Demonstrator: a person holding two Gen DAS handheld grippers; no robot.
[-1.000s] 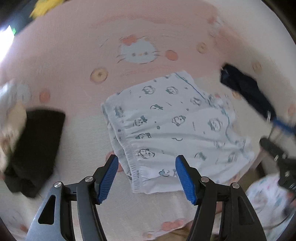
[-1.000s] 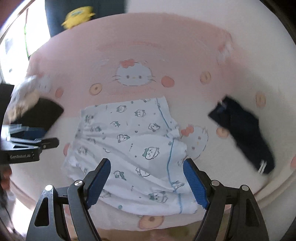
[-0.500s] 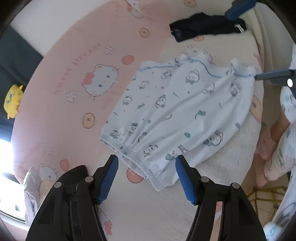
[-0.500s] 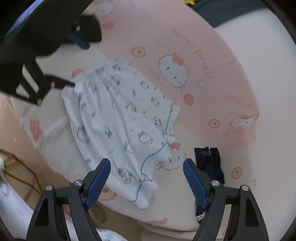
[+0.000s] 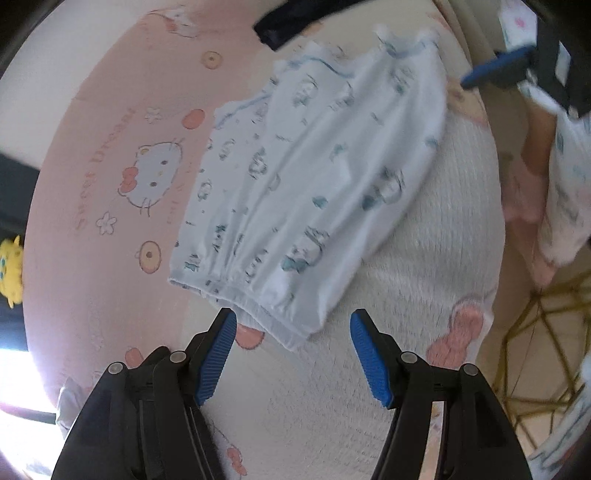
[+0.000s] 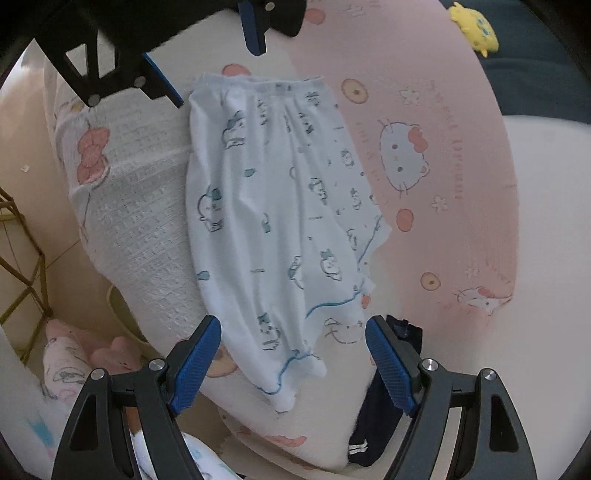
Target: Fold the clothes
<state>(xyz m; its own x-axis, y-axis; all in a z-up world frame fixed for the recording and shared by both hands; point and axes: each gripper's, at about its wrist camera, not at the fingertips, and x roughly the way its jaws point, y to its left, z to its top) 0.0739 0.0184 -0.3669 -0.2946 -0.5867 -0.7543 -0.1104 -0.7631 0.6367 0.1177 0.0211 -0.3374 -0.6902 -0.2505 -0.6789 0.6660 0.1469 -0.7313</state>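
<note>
A pair of light blue shorts with little cartoon animals is lying flat on a blanket that is pink on one side and cream on the other, with cat faces and bows printed on it. The shorts are sitting across the line where the pink and the cream are meeting. The left gripper is hanging just over the stretchy waistband end of the shorts, and its blue fingers are standing apart with nothing between them, not touching the cloth. The right gripper is hanging over the other end, by the leg with the blue trim, and its fingers are standing wide apart too, holding nothing. A dark navy piece of clothing is lying just beside the leg end, near the edge of the blanket. A yellow soft toy is sitting far off past the pink side. A gold wire rack is standing on the floor beside the bed.
</note>
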